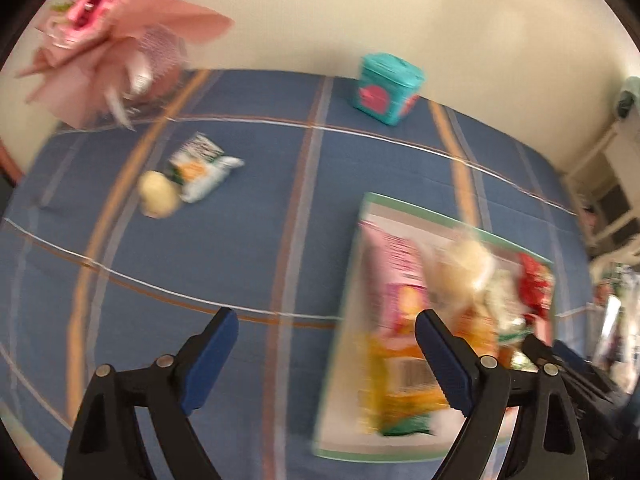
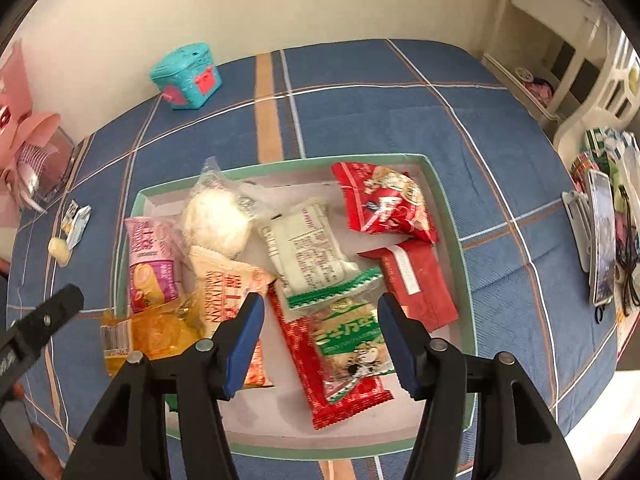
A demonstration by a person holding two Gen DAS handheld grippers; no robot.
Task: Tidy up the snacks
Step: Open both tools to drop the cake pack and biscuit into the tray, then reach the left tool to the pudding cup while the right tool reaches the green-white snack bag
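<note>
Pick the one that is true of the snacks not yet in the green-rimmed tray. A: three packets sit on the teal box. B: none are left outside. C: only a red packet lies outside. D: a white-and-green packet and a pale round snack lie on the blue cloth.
D: the white-and-green packet and the pale round snack lie side by side on the blue cloth, apart from the tray.

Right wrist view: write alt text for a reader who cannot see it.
The right gripper, jaws apart and empty, hangs over a green-rimmed tray heaped with wrapped snacks on a blue plaid tablecloth. Two snacks lie outside the tray to its left, with a teal box beyond by the wall.
</note>
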